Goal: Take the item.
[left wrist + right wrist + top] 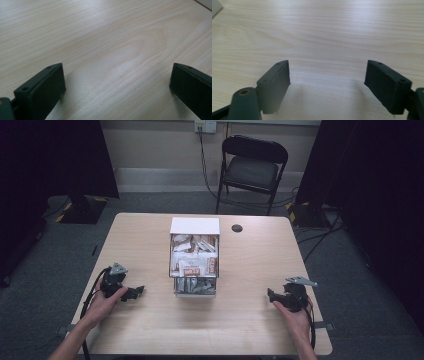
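On the light wooden desk (150, 330) a small white box (194, 256) stands in the middle, a little toward the far edge. Its top is open, and it is full of small packets (194, 262), white and brown, lying mixed together. The side of the box facing the person looks clear, and more packets show through it. Just beside the box, near the far edge, there is a dark round hole (237, 228) in the desk.

The left hand-held gripper (134, 293) rests low over the desk at the left of the box, well apart from it, held by the left hand (107, 300). In the left gripper view its two black jaws stand wide apart and only bare wood lies between them; it holds nothing.

The right hand-held gripper (272, 296) is at the right of the box, also well apart, held by the right hand (295, 312). Its jaws are wide apart too in the right gripper view, with bare wood between them, and it holds nothing.

Behind the desk, on the grey floor, a black folding chair (254, 167) stands near the wall.
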The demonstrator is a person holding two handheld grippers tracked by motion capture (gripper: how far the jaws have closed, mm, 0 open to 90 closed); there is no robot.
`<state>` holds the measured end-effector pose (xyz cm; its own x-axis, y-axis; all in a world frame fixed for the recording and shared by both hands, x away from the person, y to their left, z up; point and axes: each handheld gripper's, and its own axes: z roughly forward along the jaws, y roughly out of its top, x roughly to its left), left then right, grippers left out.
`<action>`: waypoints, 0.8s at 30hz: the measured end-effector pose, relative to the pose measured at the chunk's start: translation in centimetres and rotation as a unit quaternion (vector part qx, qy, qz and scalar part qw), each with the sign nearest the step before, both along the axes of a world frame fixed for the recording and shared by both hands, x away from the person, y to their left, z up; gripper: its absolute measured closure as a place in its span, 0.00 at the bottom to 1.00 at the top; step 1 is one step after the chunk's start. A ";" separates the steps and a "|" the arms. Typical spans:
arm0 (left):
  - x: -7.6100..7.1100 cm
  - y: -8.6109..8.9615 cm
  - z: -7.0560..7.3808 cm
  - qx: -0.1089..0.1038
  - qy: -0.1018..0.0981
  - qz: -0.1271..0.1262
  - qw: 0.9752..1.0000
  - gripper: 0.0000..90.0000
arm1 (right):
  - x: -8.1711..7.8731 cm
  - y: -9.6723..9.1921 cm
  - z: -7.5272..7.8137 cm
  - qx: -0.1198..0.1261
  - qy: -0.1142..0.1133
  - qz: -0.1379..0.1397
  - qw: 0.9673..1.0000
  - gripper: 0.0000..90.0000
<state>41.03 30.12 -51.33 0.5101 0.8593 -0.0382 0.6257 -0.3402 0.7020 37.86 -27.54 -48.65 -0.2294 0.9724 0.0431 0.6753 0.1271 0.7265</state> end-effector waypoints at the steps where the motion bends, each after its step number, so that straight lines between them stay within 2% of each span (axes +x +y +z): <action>1: 0.0 0.0 0.0 0.000 0.000 0.000 1.000 0.00 | 0.0 0.0 0.1 0.004 0.001 0.005 1.000 0.27; 6: 0.0 0.0 0.0 0.000 0.000 0.000 1.000 0.00 | -0.1 0.5 0.7 0.019 -0.004 0.020 1.000 0.29; 9: 0.0 0.0 0.0 0.000 0.000 0.000 1.000 0.00 | -0.3 0.8 1.2 0.027 -0.012 0.036 0.999 0.35; 18: 0.0 0.0 0.0 0.000 0.000 0.000 1.000 0.00 | -0.7 0.9 2.1 0.041 -0.030 0.047 0.998 0.42; 24: 0.0 0.0 0.0 -0.001 0.000 -0.001 1.000 0.00 | -0.8 1.4 2.7 0.053 -0.031 0.064 0.996 0.45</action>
